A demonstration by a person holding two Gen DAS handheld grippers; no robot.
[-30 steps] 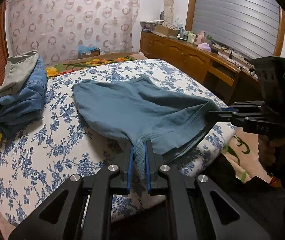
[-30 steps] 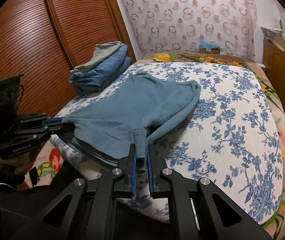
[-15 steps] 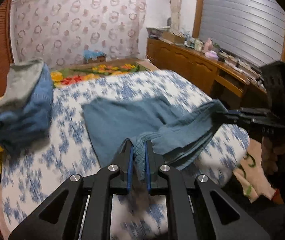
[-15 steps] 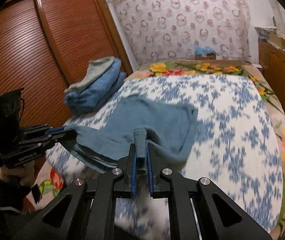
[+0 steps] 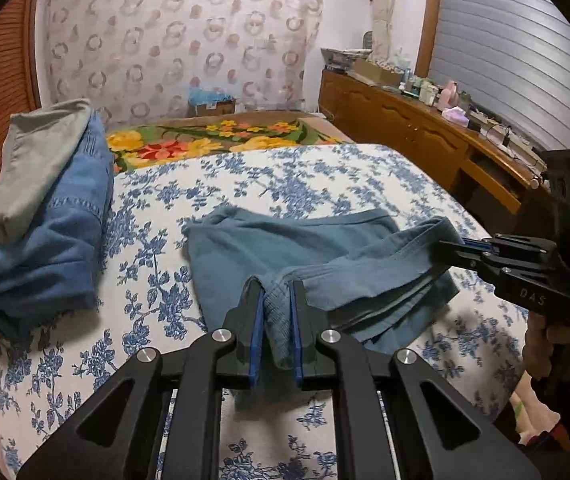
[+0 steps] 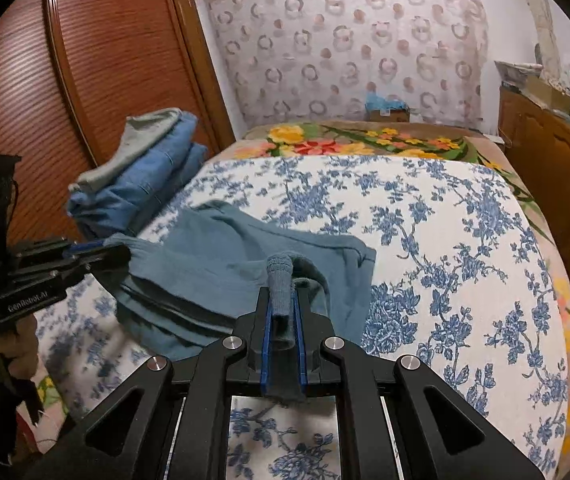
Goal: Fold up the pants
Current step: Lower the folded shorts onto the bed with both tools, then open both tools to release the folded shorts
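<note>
Pants now carried farther up the bed, each hand-held gripper tilted down, pinching an edge.

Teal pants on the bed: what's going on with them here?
A person is folding the teal pants on the floral bedspread, holding a gripper in each hand. The left gripper and the right gripper are each shut on a bunched edge of the fabric, lifting the near edge over the part that lies flat. A stack of folded jeans sits at the bed's left side.
</note>
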